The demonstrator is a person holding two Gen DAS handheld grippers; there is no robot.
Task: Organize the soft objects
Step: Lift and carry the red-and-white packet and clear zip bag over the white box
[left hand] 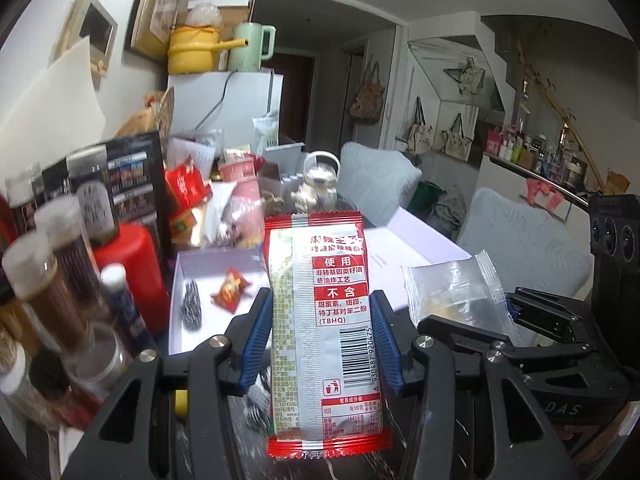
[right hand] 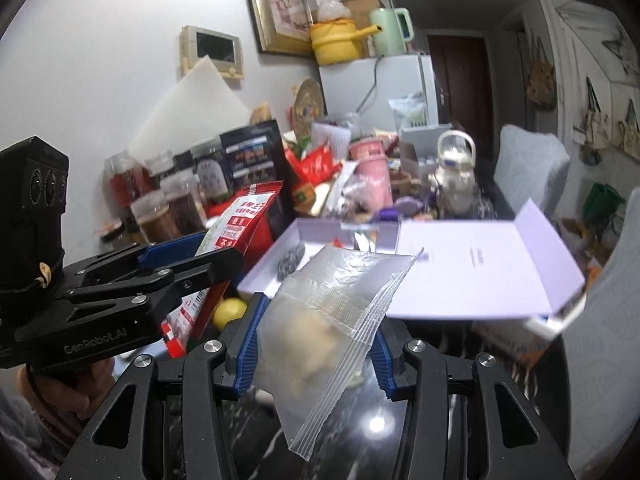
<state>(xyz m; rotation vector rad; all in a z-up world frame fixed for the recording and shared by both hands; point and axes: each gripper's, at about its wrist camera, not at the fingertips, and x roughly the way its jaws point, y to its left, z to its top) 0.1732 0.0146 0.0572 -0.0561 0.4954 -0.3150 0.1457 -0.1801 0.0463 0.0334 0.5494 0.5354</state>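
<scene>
Your left gripper squeezes the red snack packet, up in the air just in front of the white box | your right gripper squeezes the clear bag, also just in front of that box.

A lived-in home, a small flat by the look of it — a white fridge in the upper middle carries a yellow pot and a pale green jug, with a framed picture on the wall to its left. Below, the dark table is crowded with spice jars and food packets. At right — cloth bags hang on the wall beside padded grey chairs.
</scene>
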